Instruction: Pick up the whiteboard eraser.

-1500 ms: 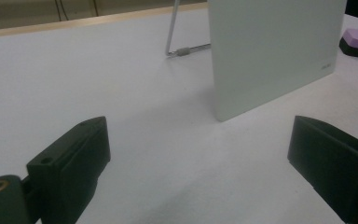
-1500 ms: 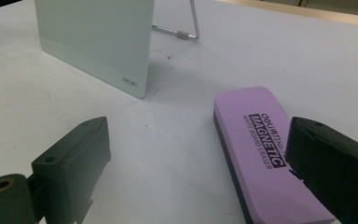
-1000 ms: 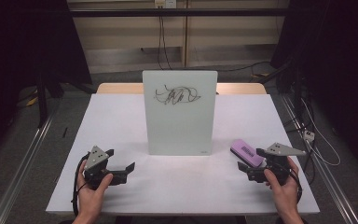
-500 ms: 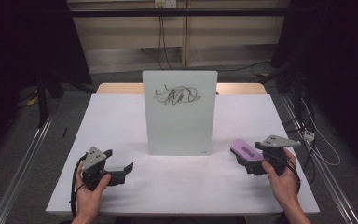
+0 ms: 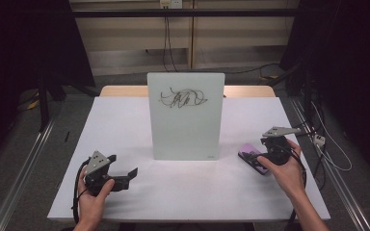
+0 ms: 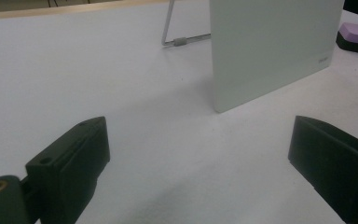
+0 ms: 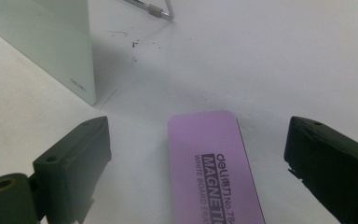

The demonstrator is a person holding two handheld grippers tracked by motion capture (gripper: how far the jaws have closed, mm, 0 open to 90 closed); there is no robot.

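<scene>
A small whiteboard stands upright at the table's middle, with a black scribble near its top. To its right a purple whiteboard eraser lies flat on the table. My right gripper hovers over the eraser's near end. In the right gripper view the eraser lies between the spread jaws of this gripper, which have just been closing a little without touching it. My left gripper rests at the front left, open on bare table, facing the whiteboard.
The white table has a wooden strip along its far edge. The board's wire stand juts out behind it, with black marker specks nearby. Cables trail on the floor at the right.
My right gripper has moved left and slightly away from the front edge, coming over the purple eraser. The left gripper and the whiteboard stay where they were.
</scene>
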